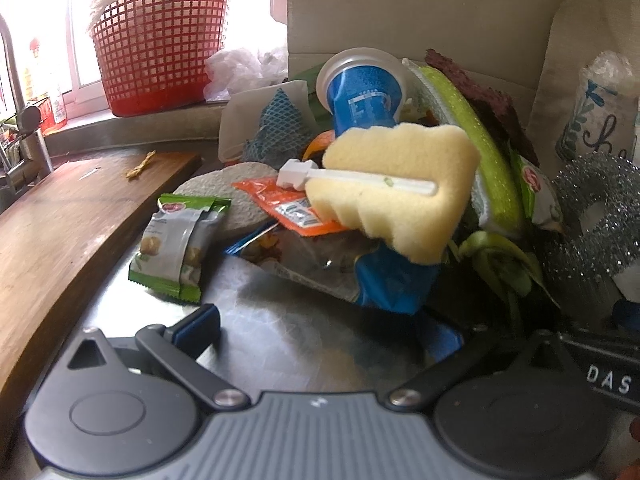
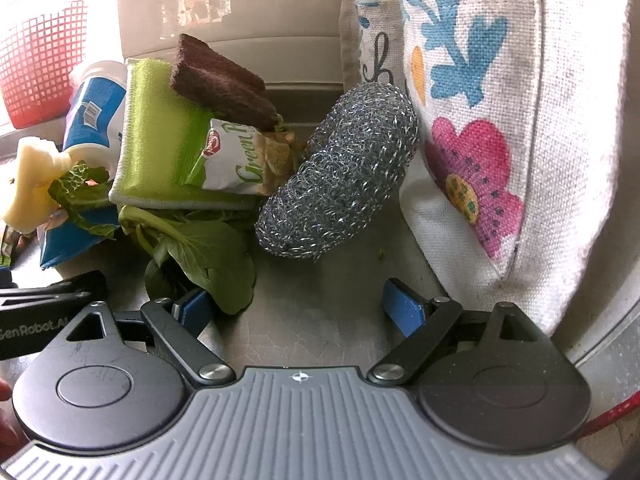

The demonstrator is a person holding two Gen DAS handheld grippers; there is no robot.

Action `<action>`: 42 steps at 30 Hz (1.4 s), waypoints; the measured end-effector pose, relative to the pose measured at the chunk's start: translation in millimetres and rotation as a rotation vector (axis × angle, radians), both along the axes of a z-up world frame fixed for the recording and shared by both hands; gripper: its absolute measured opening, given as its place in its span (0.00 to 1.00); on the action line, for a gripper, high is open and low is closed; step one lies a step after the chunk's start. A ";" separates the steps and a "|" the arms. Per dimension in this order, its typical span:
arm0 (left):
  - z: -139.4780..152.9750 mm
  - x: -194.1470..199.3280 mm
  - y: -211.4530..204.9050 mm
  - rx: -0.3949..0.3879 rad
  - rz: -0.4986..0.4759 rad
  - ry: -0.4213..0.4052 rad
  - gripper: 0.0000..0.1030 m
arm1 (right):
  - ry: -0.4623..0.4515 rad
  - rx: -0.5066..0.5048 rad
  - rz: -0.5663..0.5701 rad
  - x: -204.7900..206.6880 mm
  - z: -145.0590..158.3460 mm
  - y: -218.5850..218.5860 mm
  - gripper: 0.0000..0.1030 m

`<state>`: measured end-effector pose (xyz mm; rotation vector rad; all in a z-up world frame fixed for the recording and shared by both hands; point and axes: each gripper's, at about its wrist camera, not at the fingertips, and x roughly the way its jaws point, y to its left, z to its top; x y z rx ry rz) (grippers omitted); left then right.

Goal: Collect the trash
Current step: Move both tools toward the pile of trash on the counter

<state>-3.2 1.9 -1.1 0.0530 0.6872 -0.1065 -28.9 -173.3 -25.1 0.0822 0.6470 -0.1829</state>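
A heap of trash lies on the steel counter [image 1: 280, 328]. In the left wrist view I see a yellow sponge brush head [image 1: 392, 192], a blue cup [image 1: 362, 98], an orange wrapper [image 1: 288, 208], a green snack packet [image 1: 176, 248] and a blue-and-clear bag [image 1: 348, 268]. My left gripper [image 1: 324, 332] is open and empty, just short of the heap. In the right wrist view my right gripper [image 2: 300, 308] is open and empty in front of a steel wool scrubber [image 2: 340, 172]. Green leaves [image 2: 200, 252] touch its left finger. A Green Peas packet [image 2: 236, 160] lies on a green cloth [image 2: 160, 128].
A flowered cloth bag [image 2: 500, 120] stands right of the right gripper. A brown scouring pad [image 2: 220, 76] leans on the back wall. A red mesh basket [image 1: 156, 40] sits on the window sill. A wooden board [image 1: 60, 232] lies left, beside a tap [image 1: 24, 136].
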 end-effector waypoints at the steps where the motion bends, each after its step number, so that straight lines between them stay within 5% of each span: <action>1: -0.1 -0.7 -0.6 0.000 0.001 0.000 1.00 | 0.000 0.001 0.000 0.0 0.0 -0.1 1.00; 13: 0.0 -9.6 0.8 0.000 -0.029 0.001 1.00 | 0.000 -0.002 0.026 -8.1 -0.6 3.2 1.00; 24: 1.1 -34.5 7.7 -0.027 -0.057 -0.006 0.99 | 0.004 0.007 0.087 -58.0 0.9 -1.9 1.00; 42: 37.3 -89.8 61.5 -0.080 -0.010 0.002 0.94 | -0.094 0.101 0.216 -118.8 47.1 -3.9 1.00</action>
